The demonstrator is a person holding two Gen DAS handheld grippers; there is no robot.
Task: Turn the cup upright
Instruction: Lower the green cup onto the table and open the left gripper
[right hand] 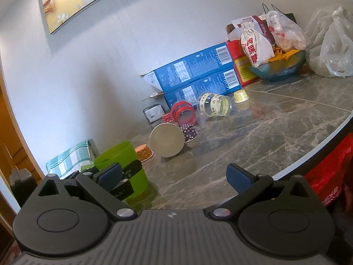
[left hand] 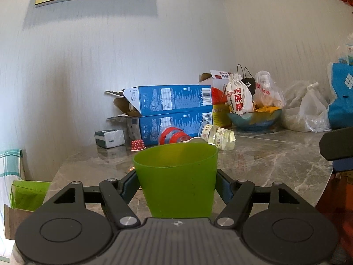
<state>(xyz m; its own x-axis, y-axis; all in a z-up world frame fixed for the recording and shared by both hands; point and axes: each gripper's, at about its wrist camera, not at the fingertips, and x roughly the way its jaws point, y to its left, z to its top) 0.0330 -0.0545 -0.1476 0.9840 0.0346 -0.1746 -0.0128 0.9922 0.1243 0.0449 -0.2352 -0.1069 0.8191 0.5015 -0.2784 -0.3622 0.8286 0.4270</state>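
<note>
My left tool (left hand: pixel 176 187) grips the green plastic cup (left hand: pixel 175 180), mouth up, base apparently on the marble bench (left hand: pixel 275 161) near its edge. Beside the cup, my right tool (right hand: pixel 176 176) is wide and empty. Flip looks done; next: release gently, back away.
</note>
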